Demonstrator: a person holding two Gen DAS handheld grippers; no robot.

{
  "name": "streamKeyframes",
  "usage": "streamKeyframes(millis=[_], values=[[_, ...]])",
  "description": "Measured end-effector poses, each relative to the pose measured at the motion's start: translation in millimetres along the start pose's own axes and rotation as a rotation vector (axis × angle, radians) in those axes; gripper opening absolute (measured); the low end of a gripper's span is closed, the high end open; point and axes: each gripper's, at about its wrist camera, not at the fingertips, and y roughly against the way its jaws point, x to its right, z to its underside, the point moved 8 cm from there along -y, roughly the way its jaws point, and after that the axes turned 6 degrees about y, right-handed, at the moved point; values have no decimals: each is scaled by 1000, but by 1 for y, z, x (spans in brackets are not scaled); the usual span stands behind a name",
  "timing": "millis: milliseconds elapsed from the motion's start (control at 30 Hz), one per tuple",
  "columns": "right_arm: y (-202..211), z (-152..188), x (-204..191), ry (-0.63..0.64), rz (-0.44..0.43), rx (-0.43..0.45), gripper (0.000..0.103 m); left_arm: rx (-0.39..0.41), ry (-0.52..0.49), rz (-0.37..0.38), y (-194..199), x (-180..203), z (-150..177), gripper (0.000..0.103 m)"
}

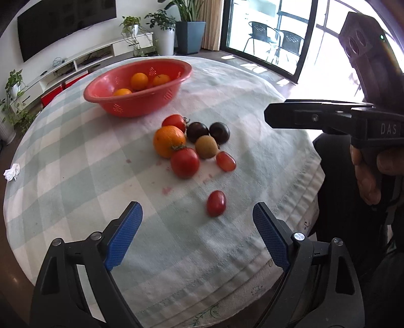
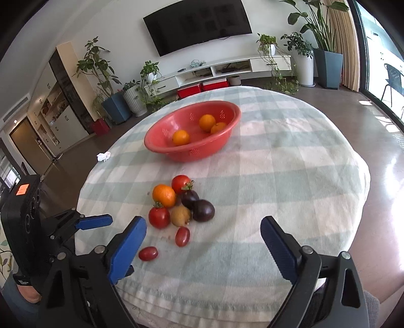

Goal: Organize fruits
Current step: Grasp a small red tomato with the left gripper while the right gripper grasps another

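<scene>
A round bench (image 2: 290,176) under a pale green-and-white checked cloth (image 1: 75,156) filled both views, with a dark television (image 2: 199,22) on the far wall, a low white shelf unit (image 2: 227,68) beneath it and potted plants (image 2: 325,37) along the wall. On the far part of the bench stood a red bowl (image 2: 161,141) with slotted sides, holding three oranges (image 2: 207,122). Nearer, well apart from the bowl, the loose fruit lay in a tight cluster: a large orange (image 1: 168,141) touching two red tomatoes (image 1: 184,162) with green stalks, two dark purple plums (image 1: 197,131) side by side, and a brown kiwi (image 1: 206,146) pressed against them. Just beside the kiwi lay an oval red grape tomato (image 1: 226,161), and a second one (image 1: 216,203) lay alone, closer to the bench edge. A crumpled white tissue (image 1: 12,172) sat near the left rim of the bench. The left claw (image 1: 197,227) stood wide open with nothing in it, above the cloth just short of the lone grape tomato, nothing lying between it and the cluster. The right claw (image 2: 203,242) was likewise spread wide and empty, above the near edge of the bench, with the left claw's blue-padded fingers (image 2: 94,222) to its left.
</scene>
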Motion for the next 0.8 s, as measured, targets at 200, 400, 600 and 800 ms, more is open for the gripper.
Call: streamKeyframes(millis=[200, 400, 600, 800], values=[[1, 13, -7, 15, 5, -18, 74, -59, -37, 49, -15, 3, -1, 52], [2, 18, -7, 8, 4, -28, 69, -96, -76, 70, -25, 8, -4, 49], [1, 21, -6, 7, -1, -40, 65, -126, -94, 83, -33, 12, -7, 34], [-1, 21, -9, 22, -2, -47, 61, -137, -98, 84, -36, 15, -8, 33]])
